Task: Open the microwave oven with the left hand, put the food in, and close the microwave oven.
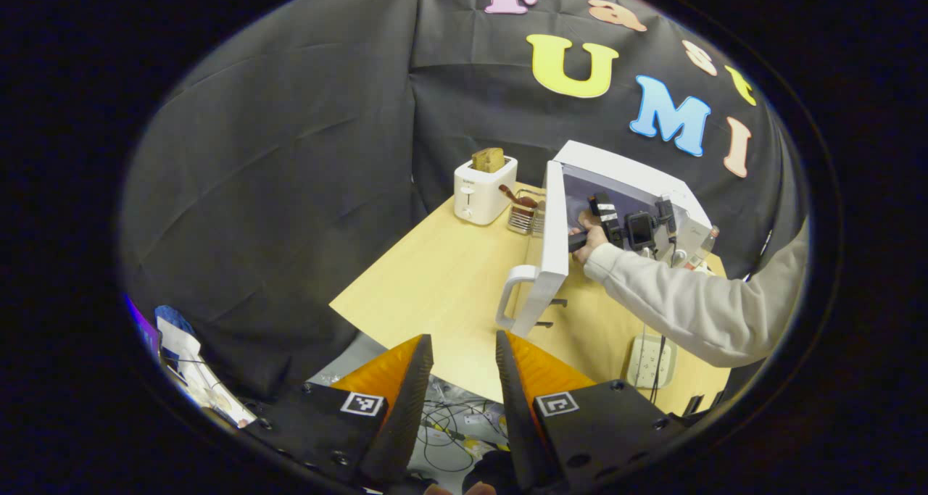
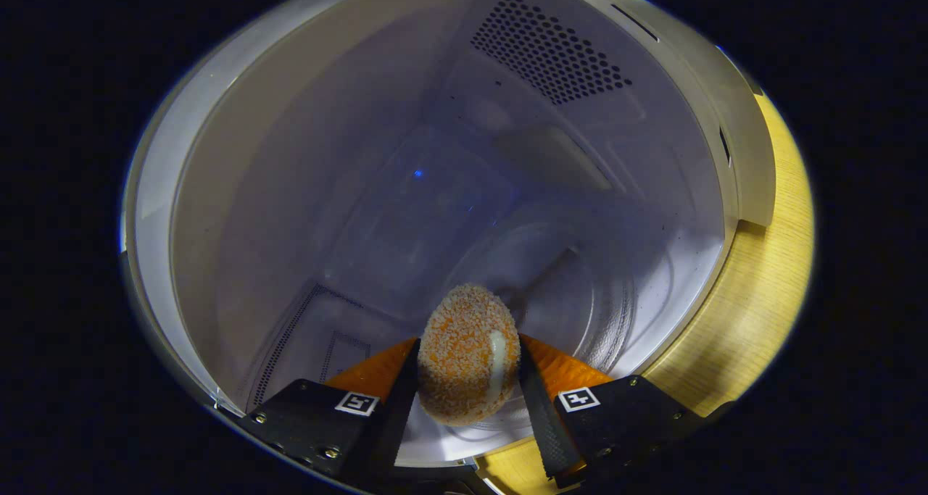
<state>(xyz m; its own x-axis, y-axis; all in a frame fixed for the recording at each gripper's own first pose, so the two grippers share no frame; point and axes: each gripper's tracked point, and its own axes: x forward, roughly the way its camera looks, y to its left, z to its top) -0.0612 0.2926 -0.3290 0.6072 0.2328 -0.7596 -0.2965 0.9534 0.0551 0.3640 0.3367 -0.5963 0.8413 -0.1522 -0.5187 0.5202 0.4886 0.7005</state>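
Orange-faced fingers of the right gripper (image 2: 467, 386) press on both sides of the breaded food ball (image 2: 469, 351), which sits upright between them with its long axis running along the fingers, a pale streak down one side. Just beyond and below the ball lies the glass turntable (image 2: 580, 299) on the floor of the microwave oven (image 2: 507, 154), so the ball already hangs inside the cavity, near the front edge of the turntable; the coming move looks like a short drop forward and down before the fingers part. A strip of the wooden table (image 2: 761, 285) shows past the oven's right front edge. In the left gripper view, the left gripper (image 1: 460, 379) hangs off the near corner of the table, jaws narrowly apart and holding nothing. Farther on, the oven door (image 1: 551, 248) stands swung open with its handle (image 1: 511, 296) toward this gripper, which I judge the nearer one for closing it. A sleeve (image 1: 681, 299) reaches into the oven. A toaster (image 1: 484, 189) with a slice of bread stands by the far edge. No brand or label can be read.
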